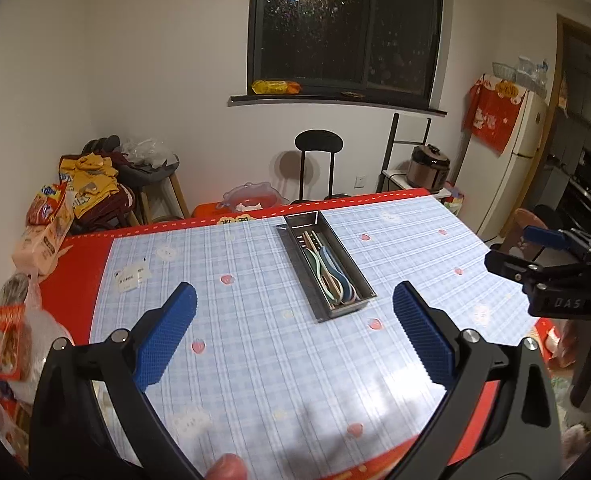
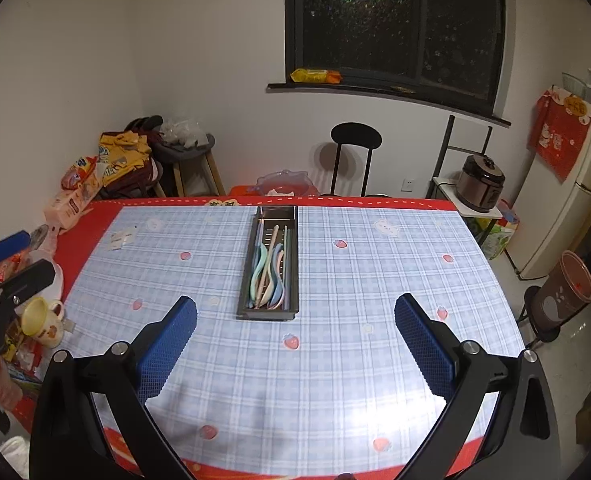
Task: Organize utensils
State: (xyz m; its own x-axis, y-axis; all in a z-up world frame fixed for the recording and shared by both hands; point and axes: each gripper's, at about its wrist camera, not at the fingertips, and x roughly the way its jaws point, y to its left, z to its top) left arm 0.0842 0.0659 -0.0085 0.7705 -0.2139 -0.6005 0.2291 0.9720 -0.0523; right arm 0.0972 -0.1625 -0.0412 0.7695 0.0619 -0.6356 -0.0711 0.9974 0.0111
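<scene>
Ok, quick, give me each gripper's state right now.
Left gripper: open, nothing between its jaws.
Right gripper: open, holding nothing; the spoons and chopsticks lie in the metal utensil tray.

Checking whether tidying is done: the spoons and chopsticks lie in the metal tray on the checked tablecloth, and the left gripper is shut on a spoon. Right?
Not quite. The left gripper is open and holds nothing, as the left wrist view shows. The spoons and chopsticks do lie in the metal tray on the tablecloth.
</scene>
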